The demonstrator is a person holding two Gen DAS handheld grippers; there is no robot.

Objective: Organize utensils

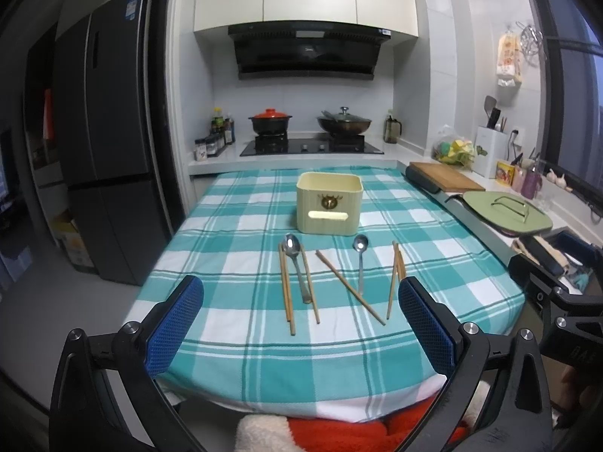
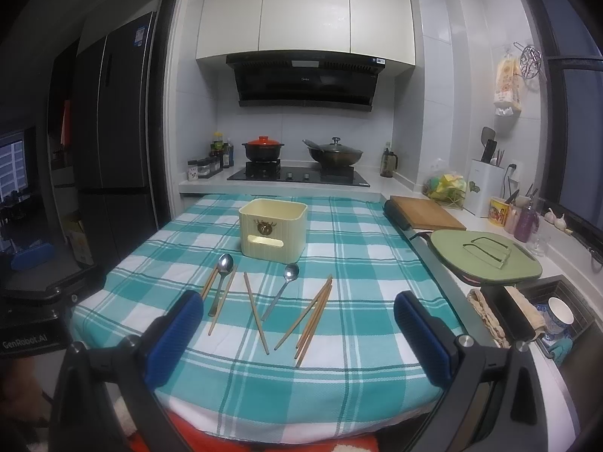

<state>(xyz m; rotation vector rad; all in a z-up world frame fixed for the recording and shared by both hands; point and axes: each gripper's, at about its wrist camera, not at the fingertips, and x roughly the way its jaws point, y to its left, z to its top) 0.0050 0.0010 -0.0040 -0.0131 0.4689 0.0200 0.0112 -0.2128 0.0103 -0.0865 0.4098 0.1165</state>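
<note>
A cream utensil box (image 1: 329, 203) (image 2: 273, 228) stands open-topped on the teal checked table (image 1: 233, 226) (image 2: 358, 248). In front of it lie two metal spoons, a left spoon (image 1: 297, 269) (image 2: 221, 282) and a right spoon (image 1: 360, 260) (image 2: 280, 290). Several wooden chopsticks lie around them: a left group (image 1: 287, 293) (image 2: 222, 303), a crossed one in the middle (image 1: 348, 286) (image 2: 255, 310), a right group (image 1: 395, 277) (image 2: 312, 320). My left gripper (image 1: 299, 324) and right gripper (image 2: 297, 333) are open and empty, hovering above the table's near edge.
A counter runs along the right with a wooden board (image 2: 426, 213), a green lidded pan (image 2: 486, 254) and a sink basket (image 2: 527, 312). A stove with two pots (image 1: 309, 124) stands behind the table. A dark fridge (image 1: 105, 143) stands at the left.
</note>
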